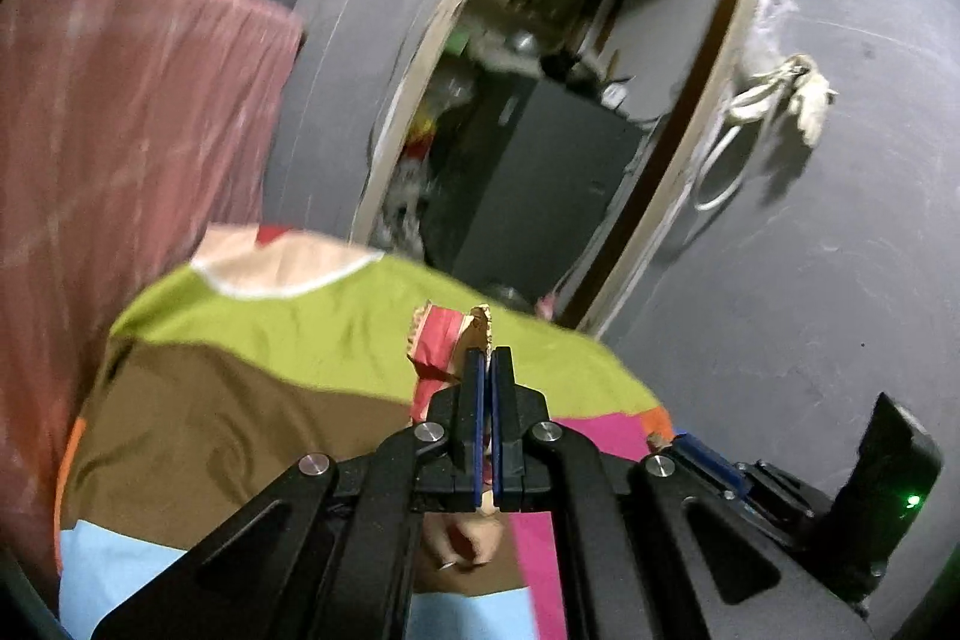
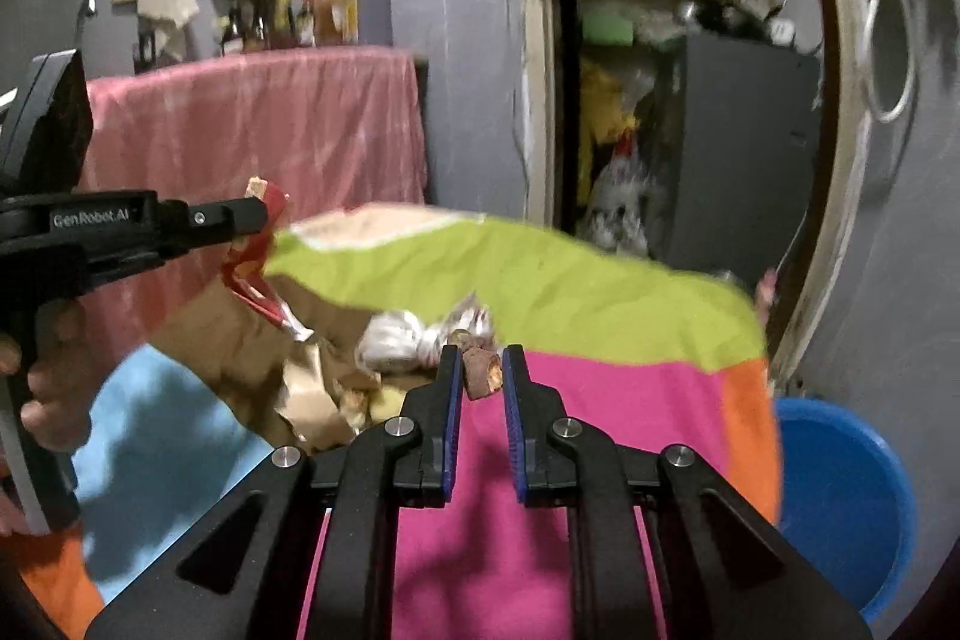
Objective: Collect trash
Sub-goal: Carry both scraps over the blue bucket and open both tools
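Observation:
My left gripper [image 1: 487, 353] is shut on a red snack wrapper [image 1: 441, 340] and holds it above the patchwork cloth [image 1: 270, 334]. The right wrist view shows the same gripper [image 2: 261, 214] from the side, with the red wrapper [image 2: 255, 274] hanging below it. My right gripper [image 2: 482, 361] is shut on a small brown crumpled scrap [image 2: 481, 370]. More trash lies on the cloth ahead of it: a crumpled silver foil wrapper [image 2: 414, 340] and brown paper [image 2: 318, 400].
A blue bucket [image 2: 840, 496] stands on the floor at right of the cloth-covered table. A pink-draped shelf [image 2: 270, 124] with several bottles stands behind. An open doorway [image 2: 678, 70] shows a dark cabinet. Grey walls surround.

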The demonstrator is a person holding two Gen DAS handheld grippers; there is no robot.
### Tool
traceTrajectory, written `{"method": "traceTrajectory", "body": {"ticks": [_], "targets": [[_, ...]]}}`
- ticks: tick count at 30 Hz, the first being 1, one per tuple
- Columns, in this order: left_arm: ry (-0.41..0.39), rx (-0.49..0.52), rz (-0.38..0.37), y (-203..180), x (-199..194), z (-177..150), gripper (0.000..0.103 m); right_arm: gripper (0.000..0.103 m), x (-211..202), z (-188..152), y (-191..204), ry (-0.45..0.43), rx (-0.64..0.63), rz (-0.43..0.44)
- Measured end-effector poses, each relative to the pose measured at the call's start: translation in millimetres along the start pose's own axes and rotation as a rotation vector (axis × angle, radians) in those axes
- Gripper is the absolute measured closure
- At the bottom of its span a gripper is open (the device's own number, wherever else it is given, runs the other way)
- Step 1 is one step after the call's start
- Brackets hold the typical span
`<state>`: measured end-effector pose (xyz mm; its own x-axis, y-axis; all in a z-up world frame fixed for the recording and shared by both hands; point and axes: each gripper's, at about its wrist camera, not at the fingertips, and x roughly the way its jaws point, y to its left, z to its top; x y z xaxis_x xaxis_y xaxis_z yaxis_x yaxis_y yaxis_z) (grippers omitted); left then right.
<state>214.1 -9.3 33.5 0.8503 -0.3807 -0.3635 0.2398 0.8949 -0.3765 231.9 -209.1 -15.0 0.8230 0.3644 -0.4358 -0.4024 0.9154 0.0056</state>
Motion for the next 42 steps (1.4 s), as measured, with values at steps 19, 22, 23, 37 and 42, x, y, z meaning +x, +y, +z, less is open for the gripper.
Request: {"method": "traceTrajectory", "body": {"ticks": [19, 22, 23, 37, 42], "targets": [[-0.221, 0.184, -0.255, -159, 14, -11, 0.103, 0.092, -141, 17, -66, -0.404, -0.041, -0.368], [-0.234, 0.196, -0.282, -183, 26, -18, 0.103, 0.092, -156, 13, -80, -0.444, -0.046, -0.426], [-0.238, 0.202, -0.288, -189, 31, -20, 0.103, 0.092, -160, 12, -86, -0.455, -0.046, -0.446], [-0.184, 0.294, -0.258, -247, 97, -59, 0.103, 0.092, -163, -27, -156, -0.436, 0.032, -0.544], [-0.061, 0.28, -0.239, -250, 128, -72, 0.103, 0.092, -148, -46, -173, -0.372, 0.1, -0.528]]}}
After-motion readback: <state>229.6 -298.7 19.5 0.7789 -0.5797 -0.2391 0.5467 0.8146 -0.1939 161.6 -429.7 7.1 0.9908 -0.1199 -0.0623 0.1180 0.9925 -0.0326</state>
